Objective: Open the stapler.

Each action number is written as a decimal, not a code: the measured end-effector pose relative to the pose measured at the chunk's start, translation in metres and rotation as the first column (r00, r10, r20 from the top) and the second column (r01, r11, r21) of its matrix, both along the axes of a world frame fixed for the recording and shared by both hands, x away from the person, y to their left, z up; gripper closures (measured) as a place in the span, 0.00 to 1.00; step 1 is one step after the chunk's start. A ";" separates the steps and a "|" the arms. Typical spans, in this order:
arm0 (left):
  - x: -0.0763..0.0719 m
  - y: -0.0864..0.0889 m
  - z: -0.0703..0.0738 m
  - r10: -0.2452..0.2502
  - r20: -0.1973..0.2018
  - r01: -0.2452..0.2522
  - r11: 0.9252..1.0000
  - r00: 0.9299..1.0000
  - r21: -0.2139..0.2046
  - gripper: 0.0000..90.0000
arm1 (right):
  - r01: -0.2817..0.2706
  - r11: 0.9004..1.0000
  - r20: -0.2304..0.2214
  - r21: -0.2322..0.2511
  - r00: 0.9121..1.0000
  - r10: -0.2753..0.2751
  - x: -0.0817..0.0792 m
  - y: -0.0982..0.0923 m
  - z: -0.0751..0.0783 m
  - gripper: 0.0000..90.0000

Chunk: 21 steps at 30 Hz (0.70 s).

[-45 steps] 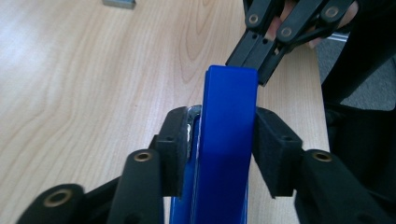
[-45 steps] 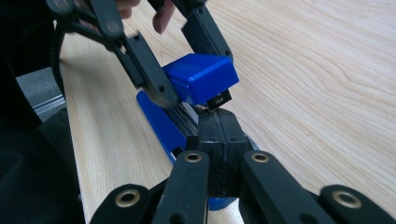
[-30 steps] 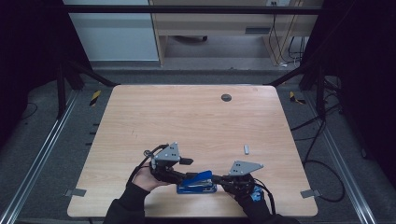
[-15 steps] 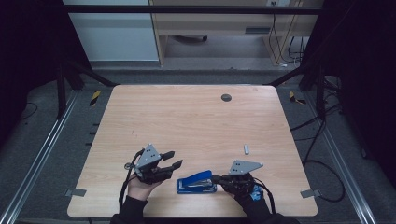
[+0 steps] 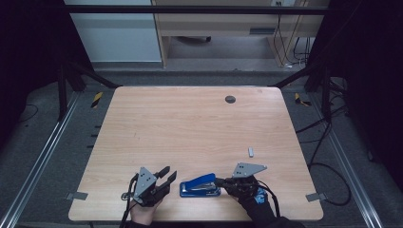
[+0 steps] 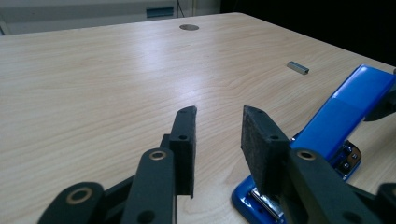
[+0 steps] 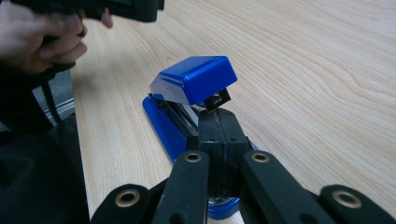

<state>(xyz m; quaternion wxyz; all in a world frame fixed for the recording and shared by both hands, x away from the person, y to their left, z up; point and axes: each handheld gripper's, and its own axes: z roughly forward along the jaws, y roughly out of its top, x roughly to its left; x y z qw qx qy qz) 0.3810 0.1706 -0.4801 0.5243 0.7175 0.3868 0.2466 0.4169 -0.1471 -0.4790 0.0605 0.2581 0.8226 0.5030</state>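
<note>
The left gripper (image 5: 165, 176) stands near the front edge of the table (image 5: 190, 123), just to the left of the blue stapler (image 5: 200, 185). Its jaws are apart and nothing is between them; they have just been closing a little, and only bare wood shows in the gap. In the left gripper view the left gripper (image 6: 218, 122) points across the table, and the stapler (image 6: 345, 112) lies to the right of it, close to one jaw but not inside.

The right gripper (image 5: 219, 181) is at the right end of the stapler. In the right gripper view the right gripper (image 7: 218, 122) has its two pads pressed together, and they sit against the small metal piece under the raised blue top of the stapler (image 7: 198, 79). I cannot tell if this piece is pinched between them. The stapler lies flat on its base with the top tilted up, open.

A small grey metal block (image 5: 251, 152) lies well apart, farther back on the right.
</note>
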 end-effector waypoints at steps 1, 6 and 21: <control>0.000 0.000 0.000 0.000 0.000 0.000 1.000 1.000 0.000 0.76 | 0.000 1.000 0.000 0.000 1.000 0.000 0.000 0.000 0.000 1.00; -0.016 -0.004 -0.016 0.048 -0.011 -0.048 0.998 0.999 -0.038 0.85 | 0.000 1.000 -0.002 0.003 1.000 0.000 0.000 0.000 0.000 1.00; -0.047 -0.031 -0.038 0.038 -0.017 -0.039 0.998 0.999 -0.045 0.99 | -0.003 1.000 0.000 0.011 1.000 0.003 0.000 0.001 0.002 1.00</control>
